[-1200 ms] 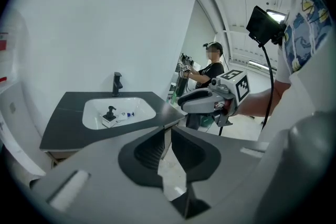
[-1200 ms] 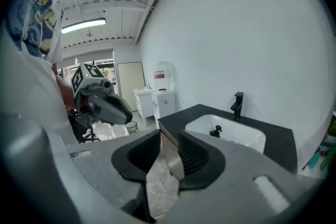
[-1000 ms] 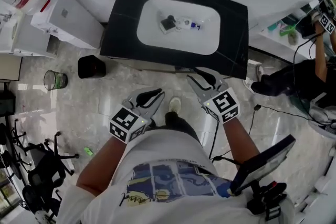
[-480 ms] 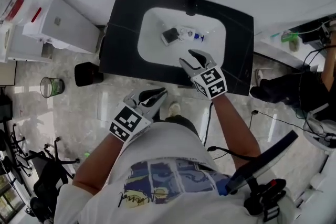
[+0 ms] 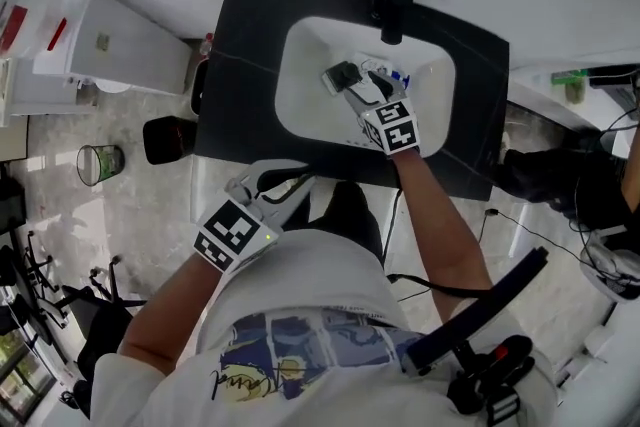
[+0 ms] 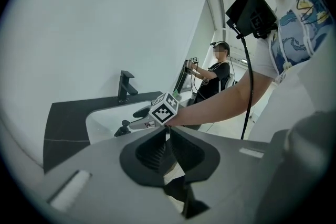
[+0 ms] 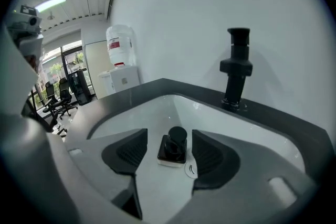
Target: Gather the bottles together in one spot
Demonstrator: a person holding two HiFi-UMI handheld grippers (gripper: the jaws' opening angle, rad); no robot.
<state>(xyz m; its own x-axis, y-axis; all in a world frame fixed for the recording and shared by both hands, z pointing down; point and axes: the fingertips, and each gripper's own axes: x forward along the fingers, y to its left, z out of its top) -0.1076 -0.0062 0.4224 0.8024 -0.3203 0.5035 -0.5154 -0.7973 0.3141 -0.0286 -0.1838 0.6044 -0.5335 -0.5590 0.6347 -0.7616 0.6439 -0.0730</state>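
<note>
Hanging back at the near edge of the counter, the left gripper (image 5: 283,187) has its jaws pressed together on nothing. The white sink (image 5: 300,100) lies ahead of it and to its right.

Down in that sink, the right gripper (image 5: 366,87) has just been opening its jaws. They now stand wide apart, with a small dark bottle (image 7: 173,147) straight ahead between the tips. Neither pad touches it, so nothing is gripped yet. A second bottle (image 5: 398,75) with a blue end lies just to the right of this gripper. The black tap (image 7: 237,68) rises beyond it on the right.

The dark bottle has a square body and a round black cap, and it seems to stand upright. It is probably light, rigid and smooth, so it could skid on the glossy basin. The flat sides below the cap look like the safest hold, since the round cap could roll out of the pads.
</note>
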